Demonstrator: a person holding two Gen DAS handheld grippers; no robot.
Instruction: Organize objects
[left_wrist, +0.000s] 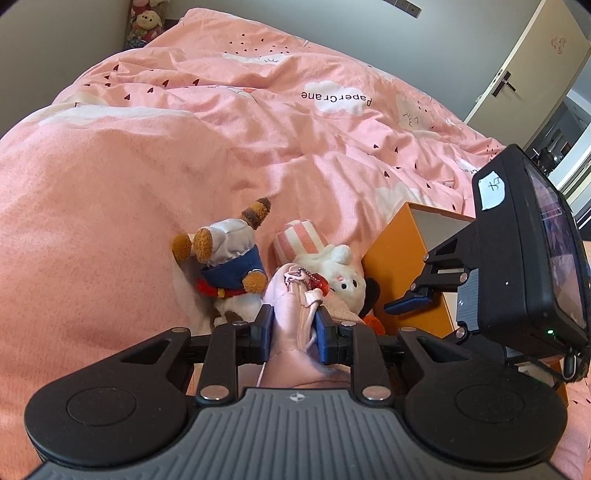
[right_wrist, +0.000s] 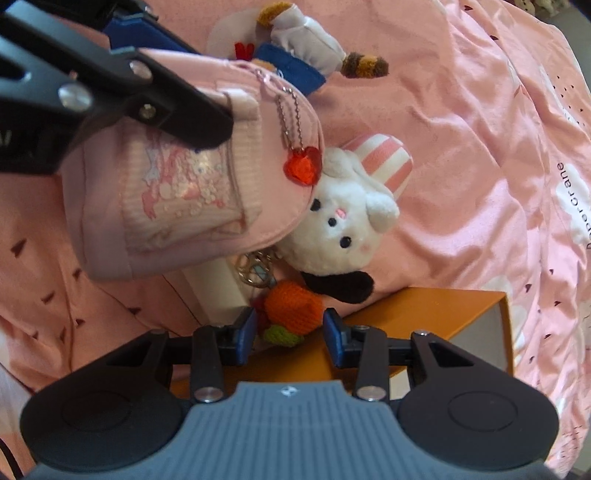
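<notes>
My left gripper (left_wrist: 293, 332) is shut on a pink pouch (left_wrist: 291, 314) and holds it above the bed. From the right wrist, the pouch (right_wrist: 184, 184) shows a red heart charm (right_wrist: 303, 166), with one left finger (right_wrist: 155, 107) across it. A keyring (right_wrist: 255, 271) hangs under the pouch with an orange knitted carrot (right_wrist: 295, 308). My right gripper (right_wrist: 290, 332) points down with its pads on either side of the carrot, and I see no clear squeeze. A white bunny plush (right_wrist: 343, 225) and a plush in a blue outfit (left_wrist: 229, 258) lie beside it.
An orange box (right_wrist: 424, 314) lies on the pink quilt (left_wrist: 258, 147) under my right gripper, next to the bunny. Plush toys (left_wrist: 147, 22) sit in the far corner. A door (left_wrist: 517, 74) stands at the back right.
</notes>
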